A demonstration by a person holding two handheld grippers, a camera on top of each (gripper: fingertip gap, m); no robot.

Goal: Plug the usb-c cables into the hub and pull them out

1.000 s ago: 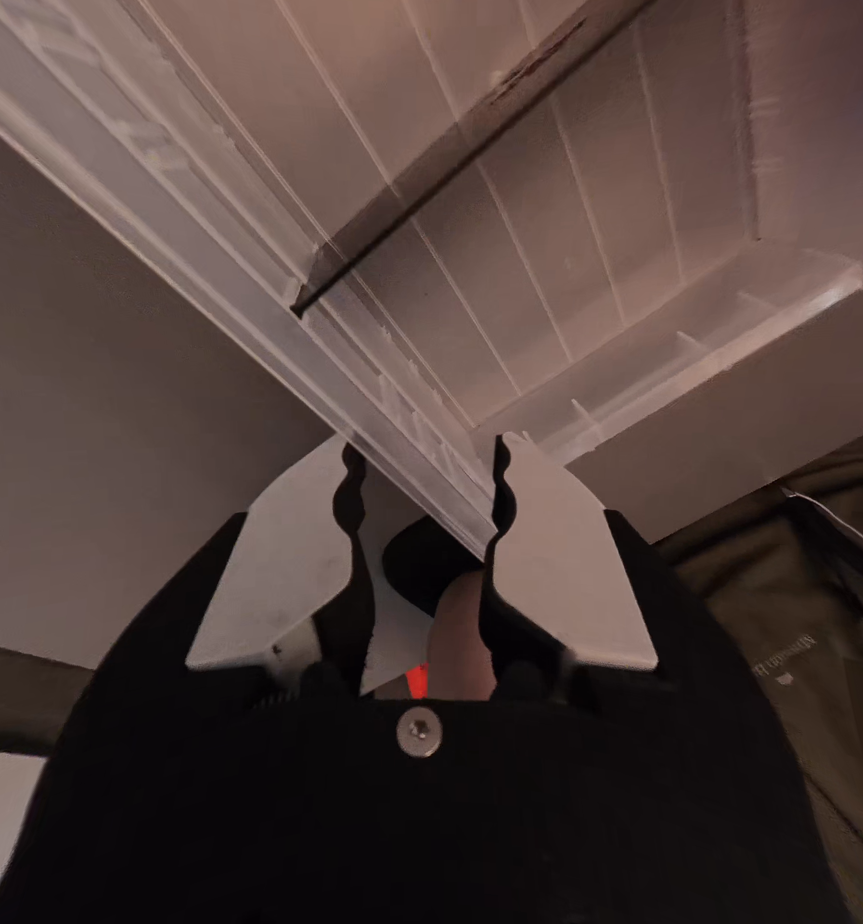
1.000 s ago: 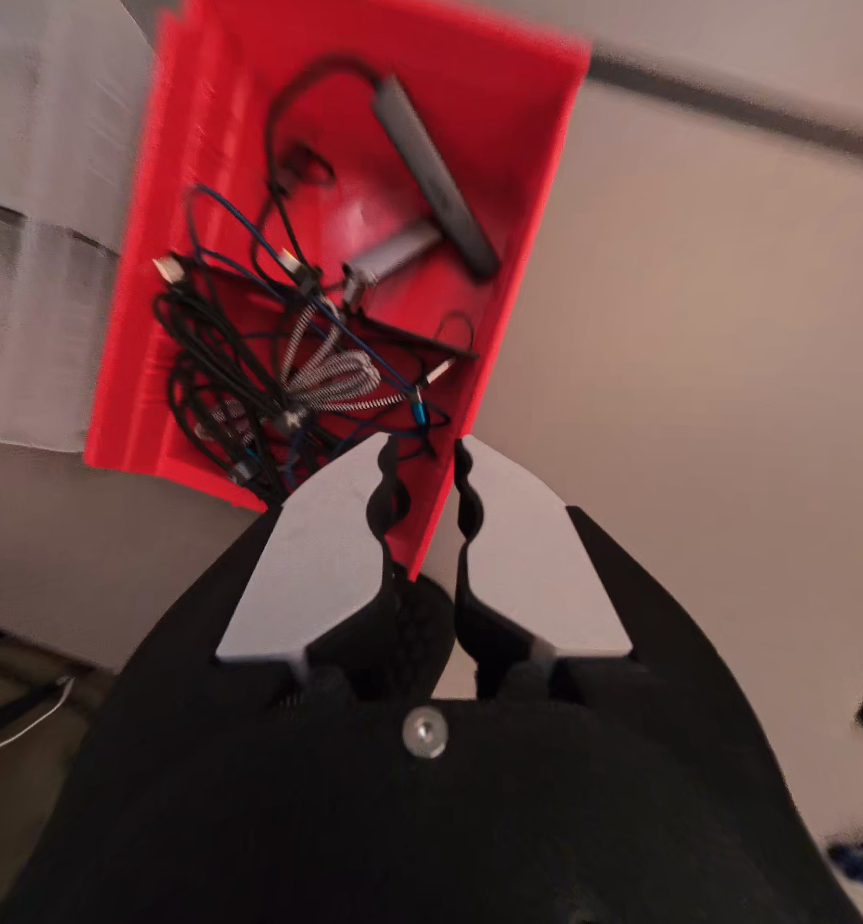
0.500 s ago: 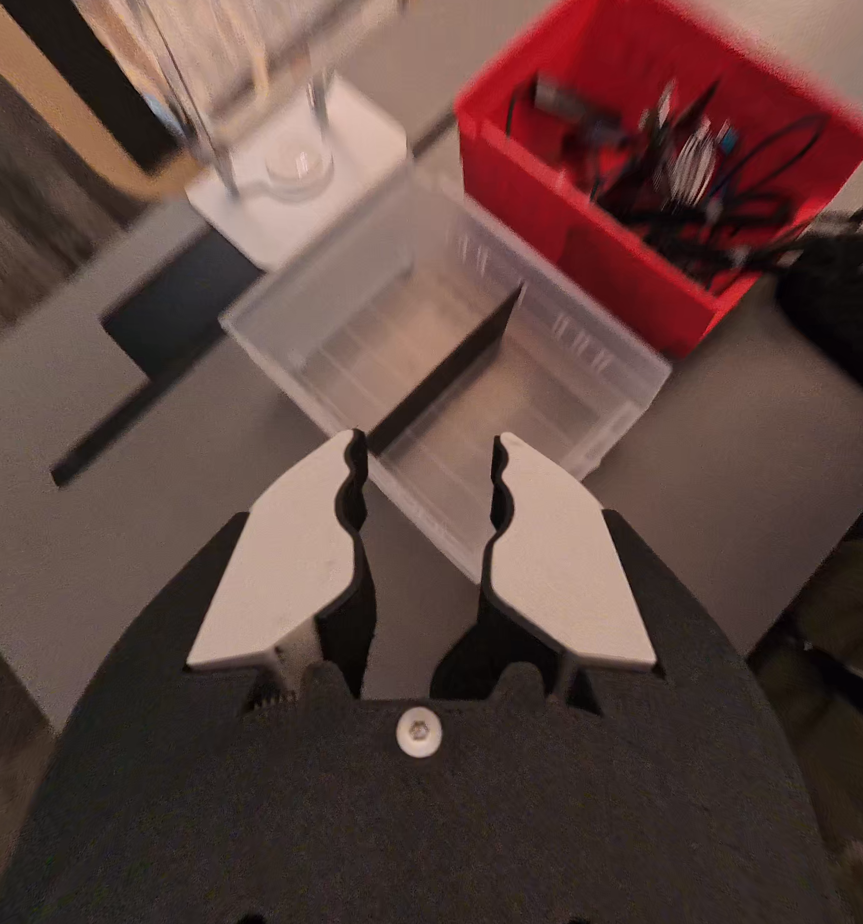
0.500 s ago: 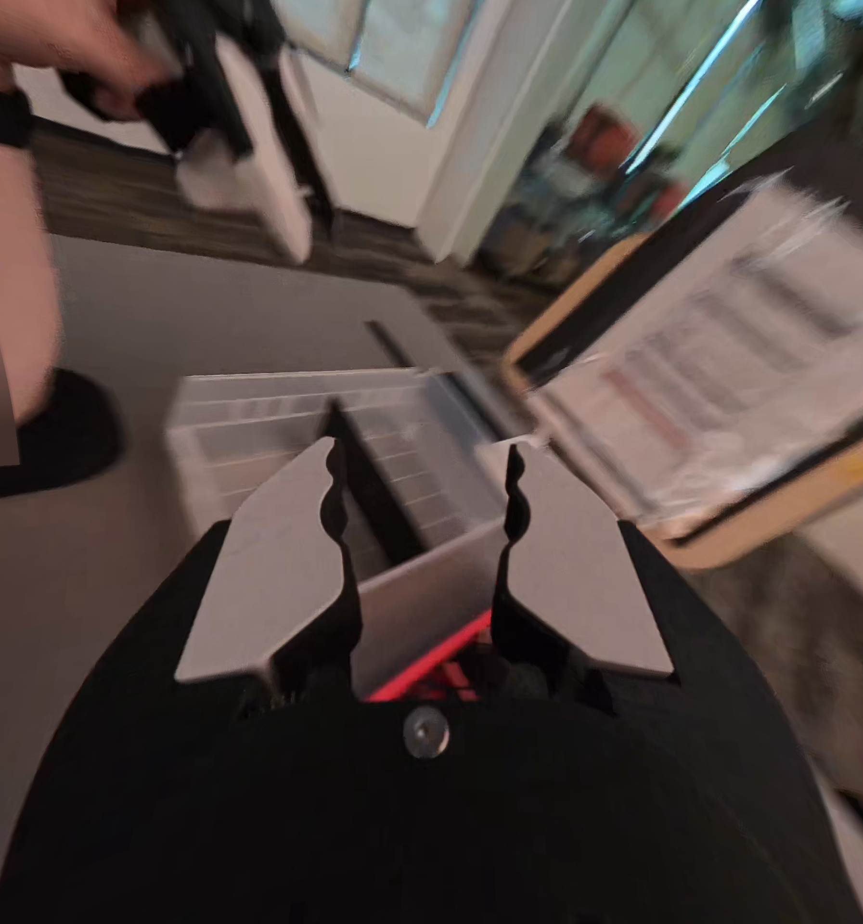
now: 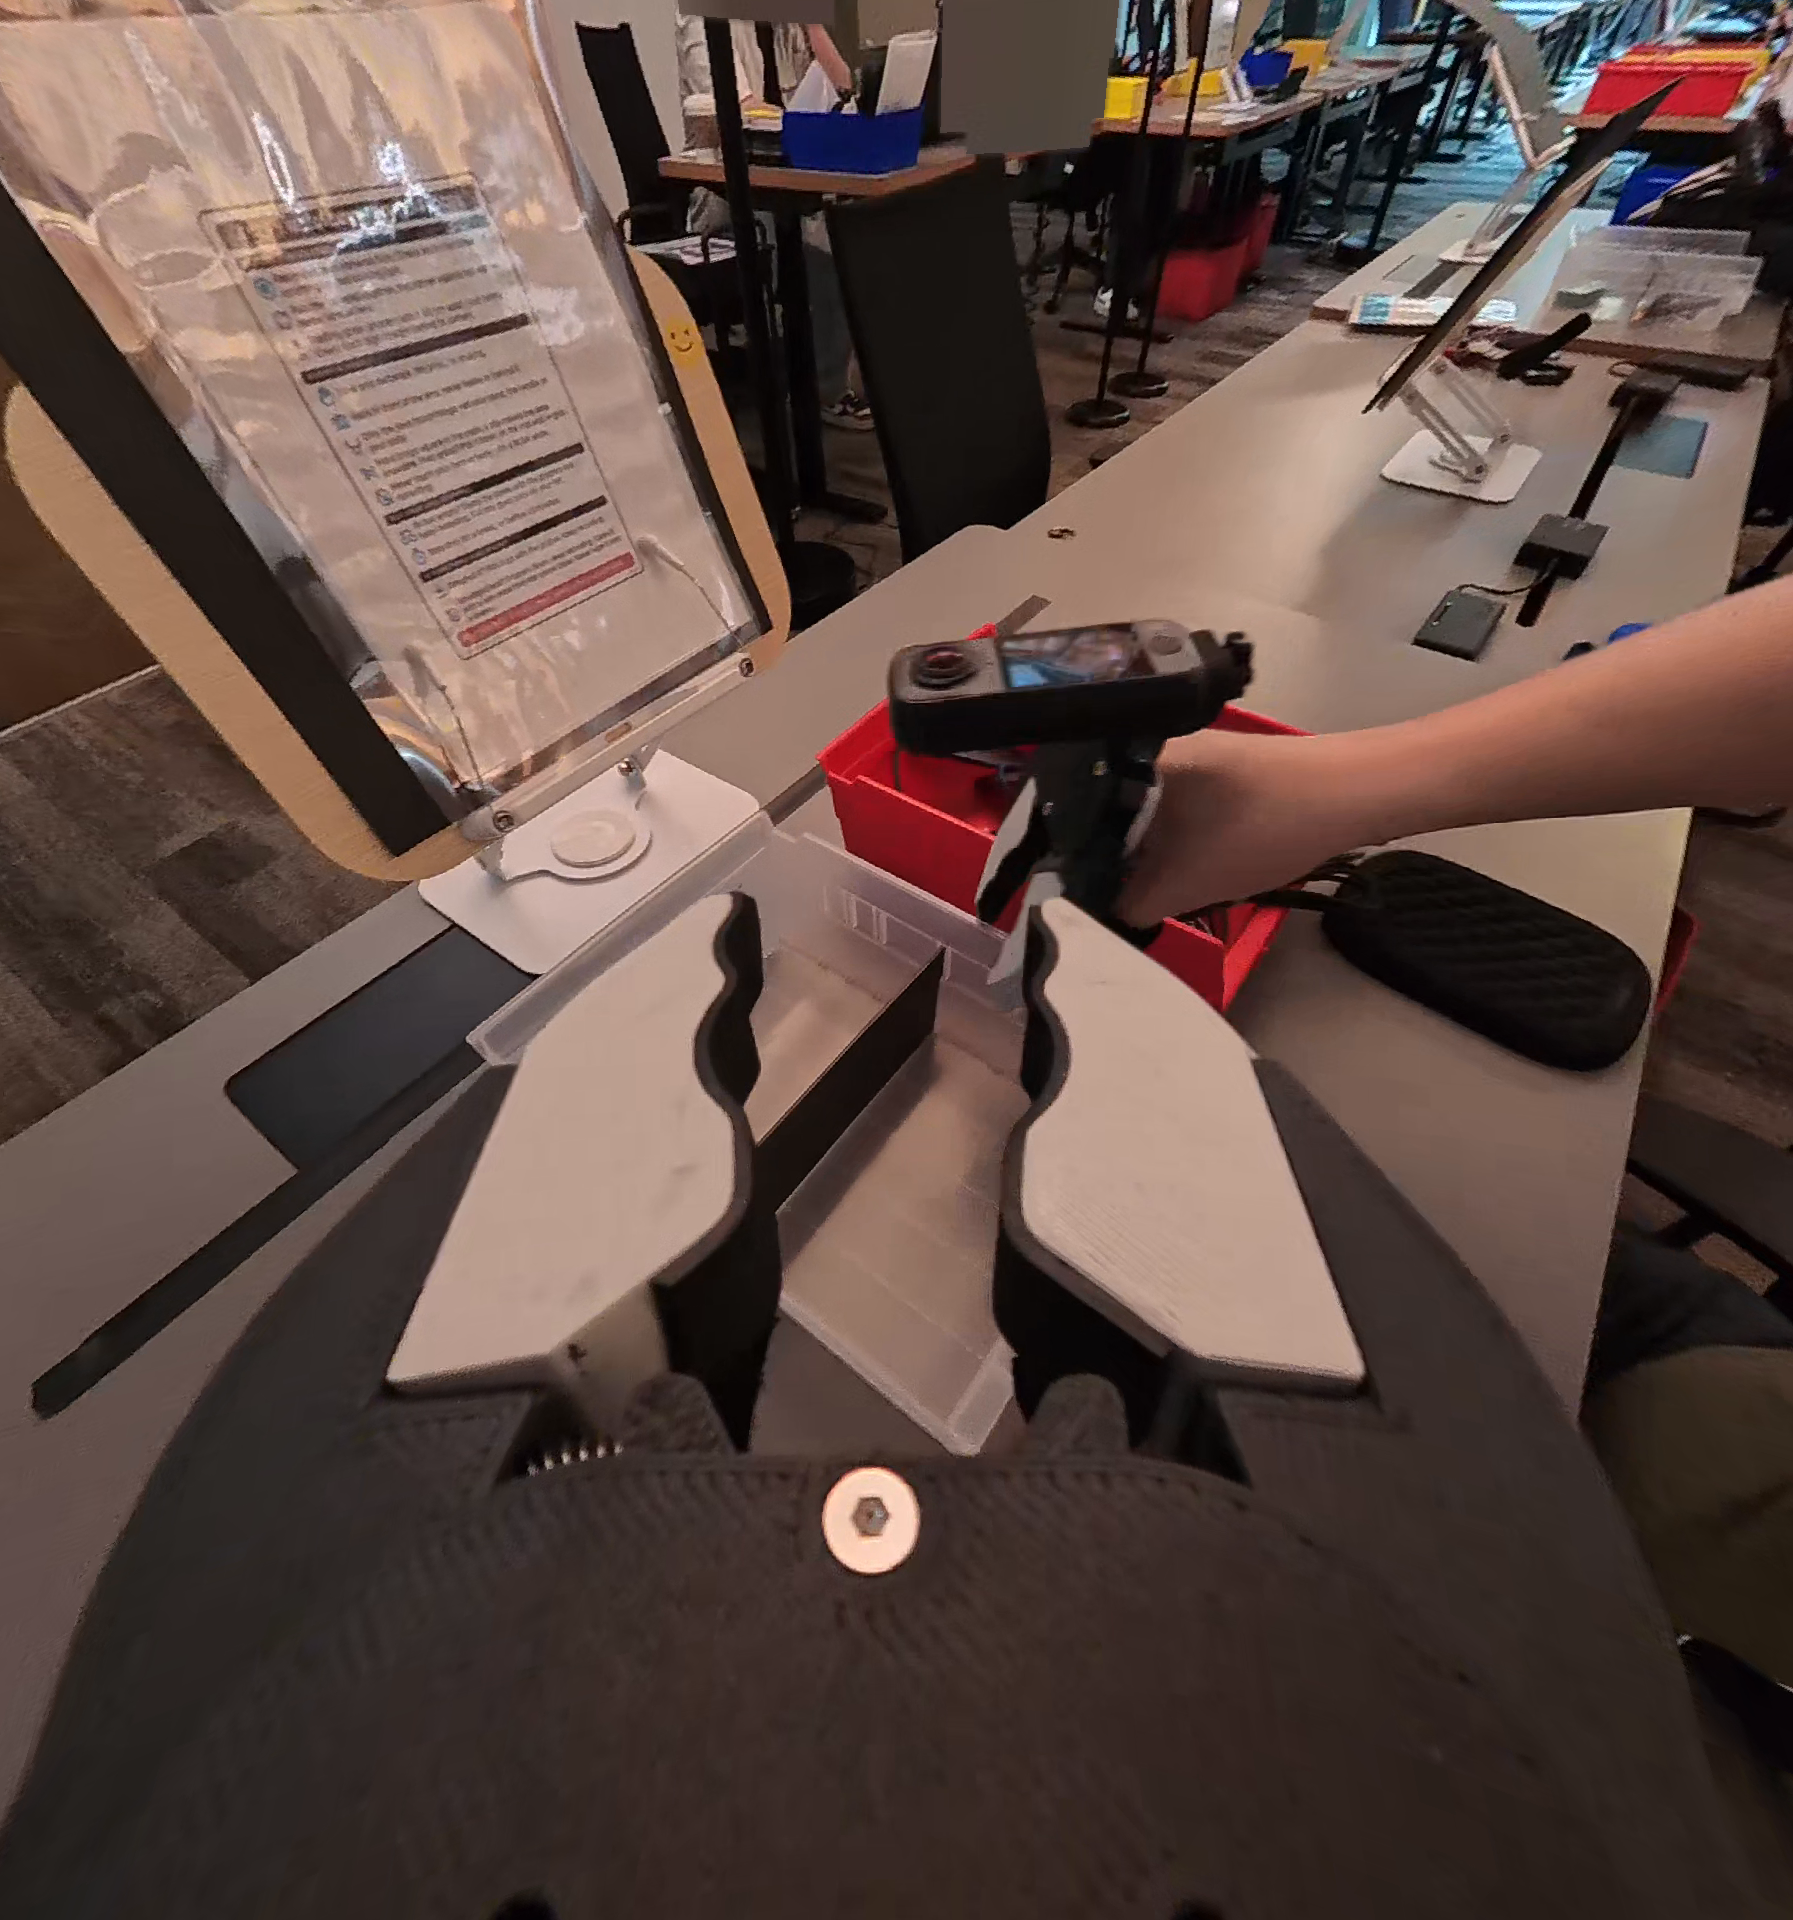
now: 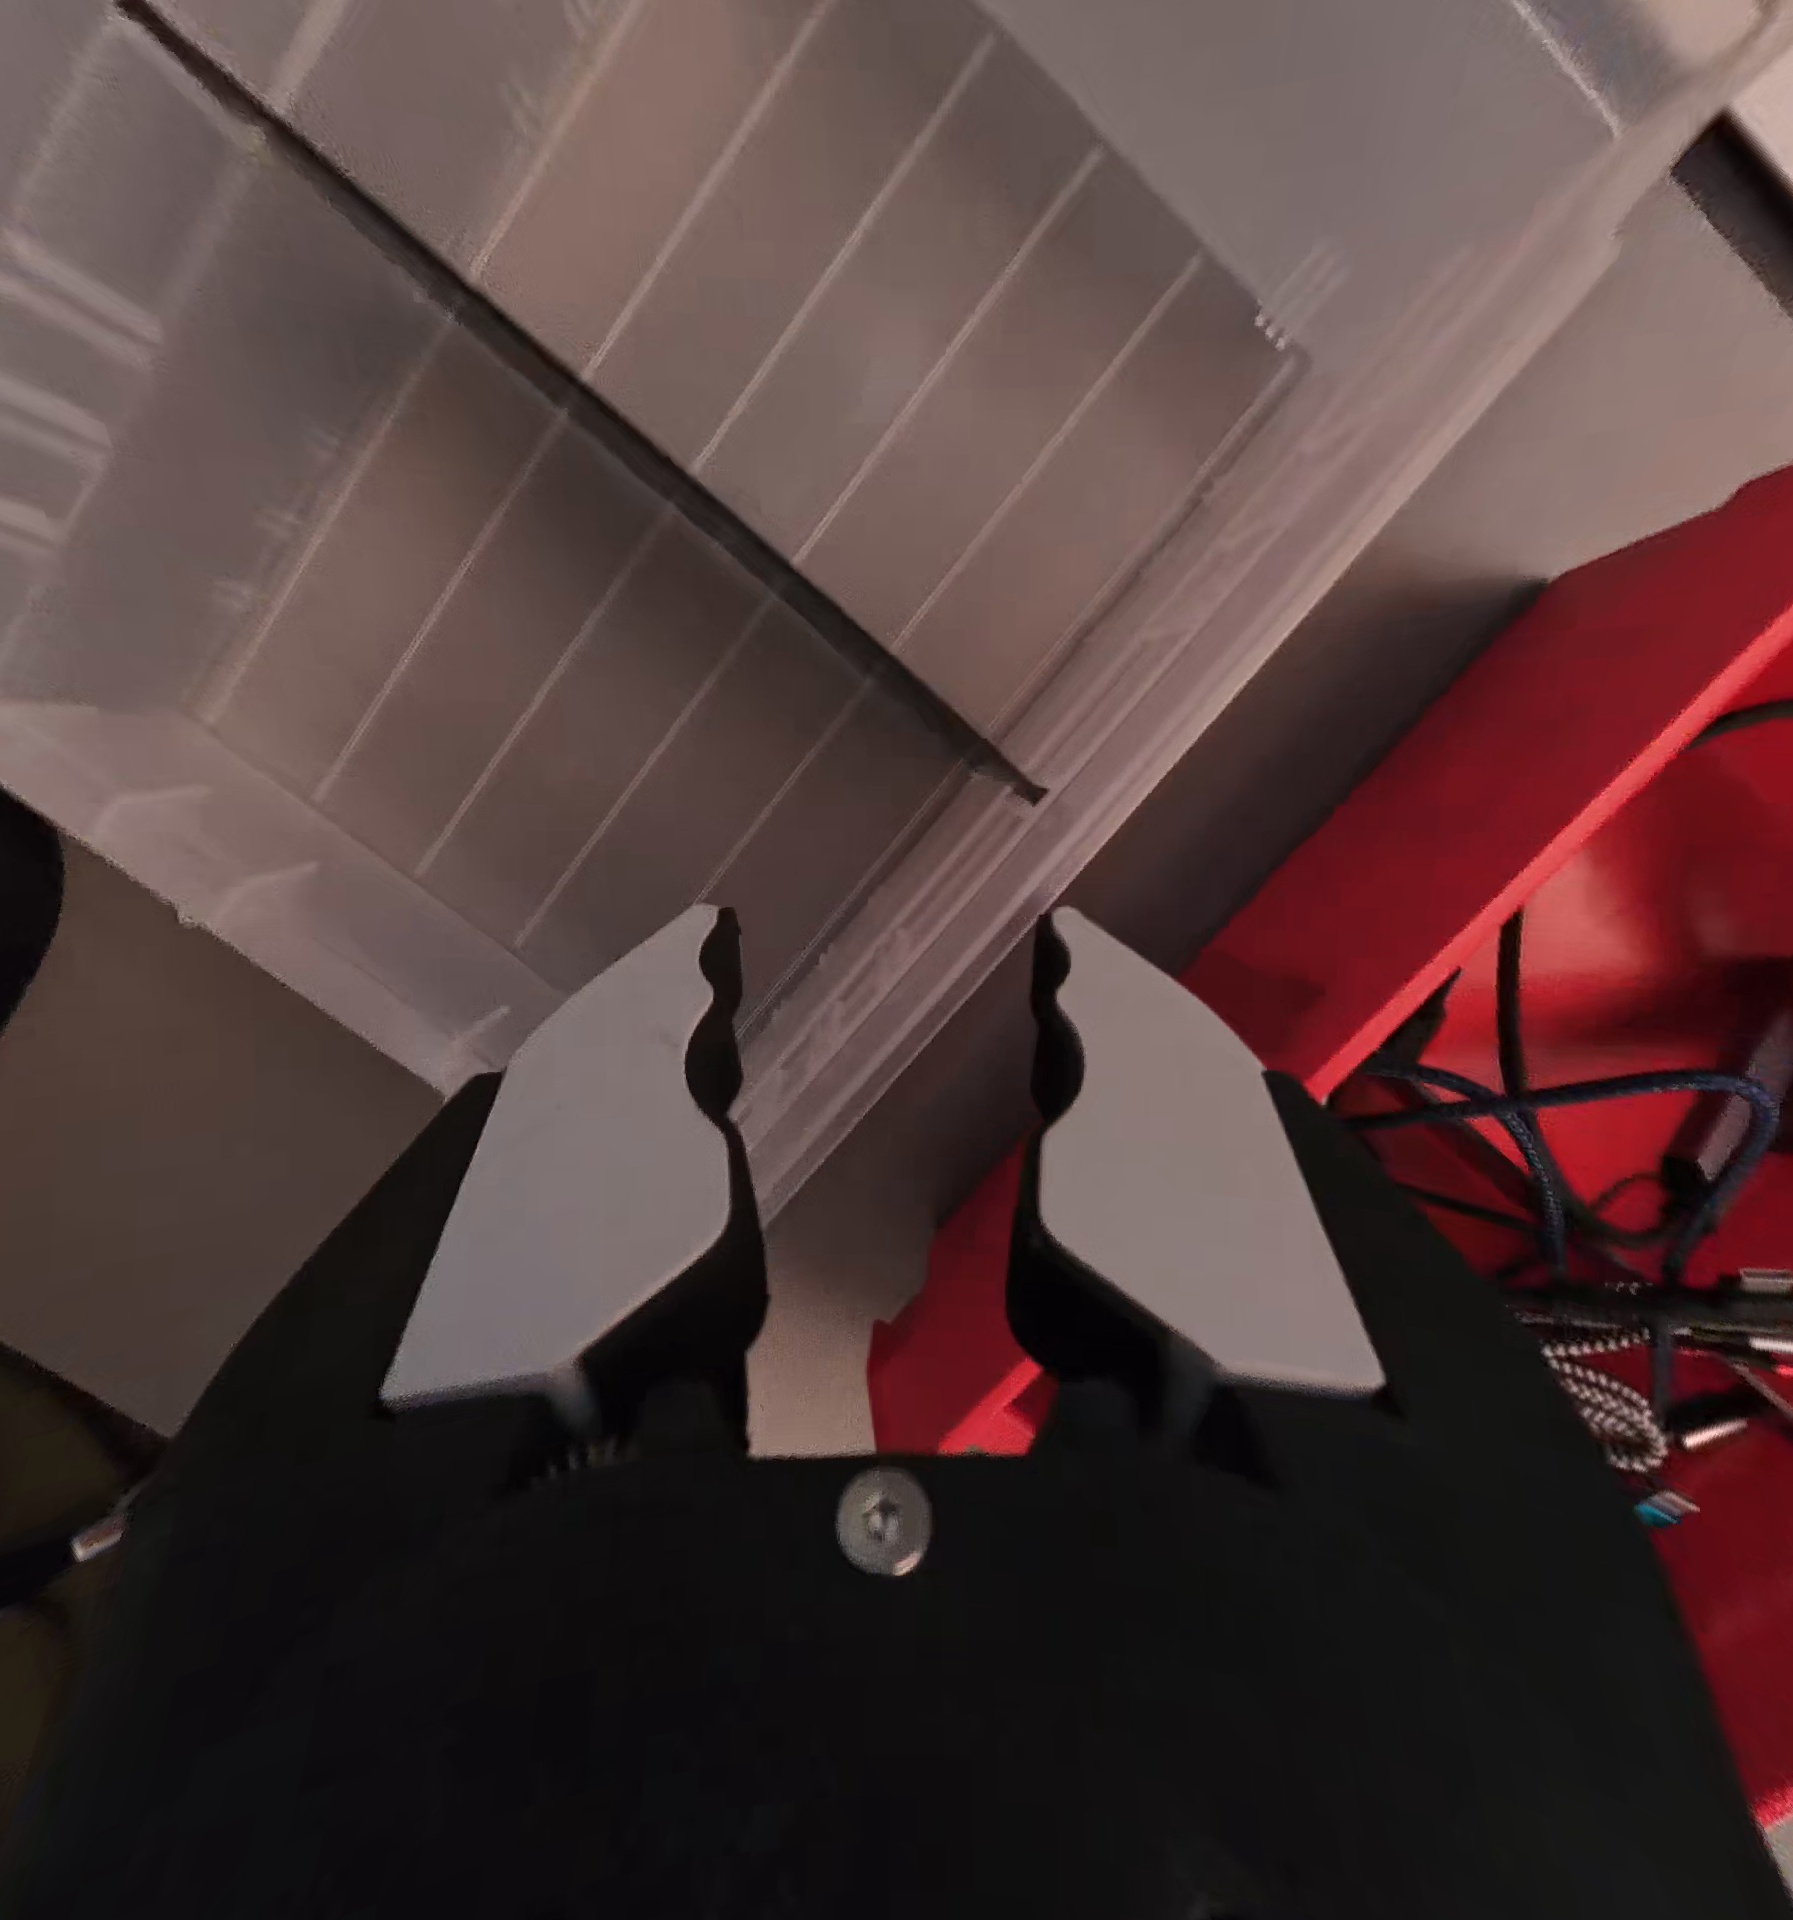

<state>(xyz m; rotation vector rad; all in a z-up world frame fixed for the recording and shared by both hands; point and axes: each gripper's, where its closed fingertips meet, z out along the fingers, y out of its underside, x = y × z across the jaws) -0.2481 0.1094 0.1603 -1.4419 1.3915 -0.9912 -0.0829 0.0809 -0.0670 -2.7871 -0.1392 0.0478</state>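
A: What sits on the grey table (image 5: 1235,540)?
B: A clear divided bin (image 6: 663,436), with a red bin (image 6: 1494,748) just beside it holding the tangled cables (image 6: 1640,1195).
A: And the grippers?
B: The left gripper (image 5: 887,935) and the right gripper (image 6: 884,930) hang above the bins, fingers spread apart, gripping nothing.

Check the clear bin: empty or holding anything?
Empty. The clear bin shows only bare ribbed floor either side of its black divider; the cables all lie in the red bin.
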